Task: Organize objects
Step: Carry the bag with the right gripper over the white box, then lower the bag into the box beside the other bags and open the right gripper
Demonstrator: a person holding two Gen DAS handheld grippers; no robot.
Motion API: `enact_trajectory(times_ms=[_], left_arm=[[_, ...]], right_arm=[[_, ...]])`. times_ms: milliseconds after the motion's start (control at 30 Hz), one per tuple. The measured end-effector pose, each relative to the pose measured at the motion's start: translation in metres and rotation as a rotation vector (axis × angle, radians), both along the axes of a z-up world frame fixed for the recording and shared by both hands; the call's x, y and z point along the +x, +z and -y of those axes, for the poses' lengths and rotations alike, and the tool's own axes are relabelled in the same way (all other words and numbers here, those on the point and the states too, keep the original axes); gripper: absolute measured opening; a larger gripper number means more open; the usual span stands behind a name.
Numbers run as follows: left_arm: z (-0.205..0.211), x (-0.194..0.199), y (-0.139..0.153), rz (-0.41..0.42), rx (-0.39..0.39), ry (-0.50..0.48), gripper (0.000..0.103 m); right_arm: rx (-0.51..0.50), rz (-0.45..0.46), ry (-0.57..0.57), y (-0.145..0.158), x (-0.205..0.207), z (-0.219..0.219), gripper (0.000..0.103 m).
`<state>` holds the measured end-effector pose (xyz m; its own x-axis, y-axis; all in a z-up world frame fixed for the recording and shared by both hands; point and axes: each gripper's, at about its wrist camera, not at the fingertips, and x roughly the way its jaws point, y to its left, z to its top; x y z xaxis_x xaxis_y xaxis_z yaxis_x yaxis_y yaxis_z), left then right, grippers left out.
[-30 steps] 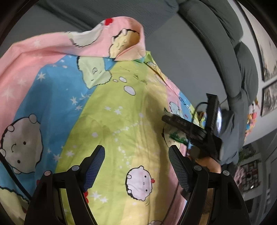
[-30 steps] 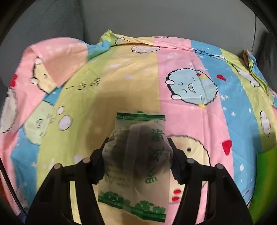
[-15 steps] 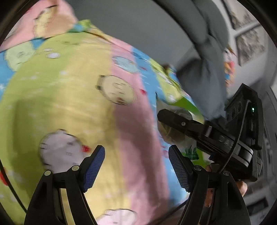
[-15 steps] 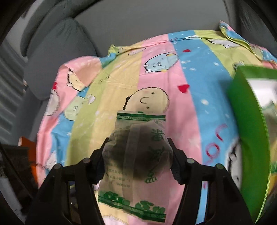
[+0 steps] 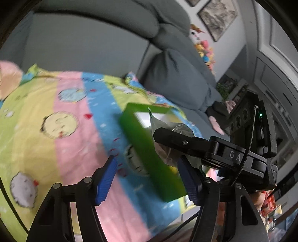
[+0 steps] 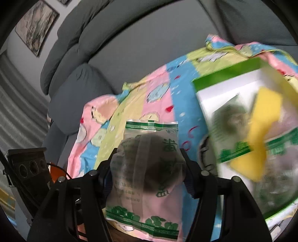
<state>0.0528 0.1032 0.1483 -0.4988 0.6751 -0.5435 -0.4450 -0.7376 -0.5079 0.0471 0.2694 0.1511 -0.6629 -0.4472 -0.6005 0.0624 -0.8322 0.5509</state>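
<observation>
A green box [image 5: 137, 130] lies on a cartoon-print blanket [image 5: 55, 111]. Seen from the right wrist, the box [image 6: 223, 74] has a white inside that holds clear green-printed packets and a yellow piece [image 6: 264, 115]. My right gripper [image 6: 147, 158] is shut on another such packet [image 6: 149, 134] with dark contents, held left of the box. In the left wrist view that gripper [image 5: 177, 141] and its packet [image 5: 173, 130] hang over the box's near side. My left gripper [image 5: 147, 163] hovers short of the box, its blue-padded jaws closing with nothing gripped between them.
The blanket [image 6: 158, 96] covers a grey sofa seat with thick back cushions [image 5: 93, 46] and an arm cushion [image 6: 78, 83]. Framed pictures [image 5: 218, 13] hang on the wall. Colourful toys [image 5: 204, 50] sit past the sofa's end. The blanket edge drops off at lower right.
Both grippers have swept sideways across the blanket to the green box, which was out of view a second ago. The right gripper still holds the packet. The left jaws have narrowed a little.
</observation>
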Motion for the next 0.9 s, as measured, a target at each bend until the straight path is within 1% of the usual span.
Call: enact_trajectory(times_ms=[67,200,233,300,400,433,500,600,767,900], left_arm=[[-0.017,-0.003,0.009,-0.022,-0.010,-0.016,0.068],[-0.056,-0.010,0.019,-0.059,-0.073,-0.029,0.068],[-0.065,-0.012,0.020,-0.069,-0.077,-0.035,0.068],[-0.076,-0.016,0.019,-0.076,-0.071,-0.046,0.068],[-0.089,-0.024,0.010,-0.068,-0.086,-0.051,0.068],[-0.092,-0.026,0.005,-0.061,-0.099,-0.048,0.068],[-0.100,-0.030,-0.005,-0.046,-0.115,-0.049,0.068],[-0.109,-0.037,-0.015,-0.017,-0.120,-0.046,0.068],[-0.122,-0.041,-0.023,-0.008,-0.155,-0.045,0.068],[-0.127,-0.042,-0.031,0.026,-0.167,-0.037,0.068]], right_arm=[[0.006,-0.012,-0.045,0.010,0.004,-0.016,0.061],[0.041,-0.059,-0.175,0.033,0.007,-0.050,0.061],[0.058,-0.067,-0.211,0.038,0.007,-0.057,0.062],[0.077,-0.074,-0.244,0.043,0.005,-0.068,0.062],[0.104,-0.067,-0.313,0.039,0.002,-0.083,0.062],[0.130,-0.059,-0.332,0.034,-0.001,-0.086,0.062],[0.146,-0.042,-0.337,0.025,-0.005,-0.091,0.062],[0.129,0.004,-0.350,0.011,-0.013,-0.104,0.062],[0.195,0.031,-0.379,0.003,-0.017,-0.112,0.063],[0.185,0.082,-0.394,-0.008,-0.020,-0.119,0.063]])
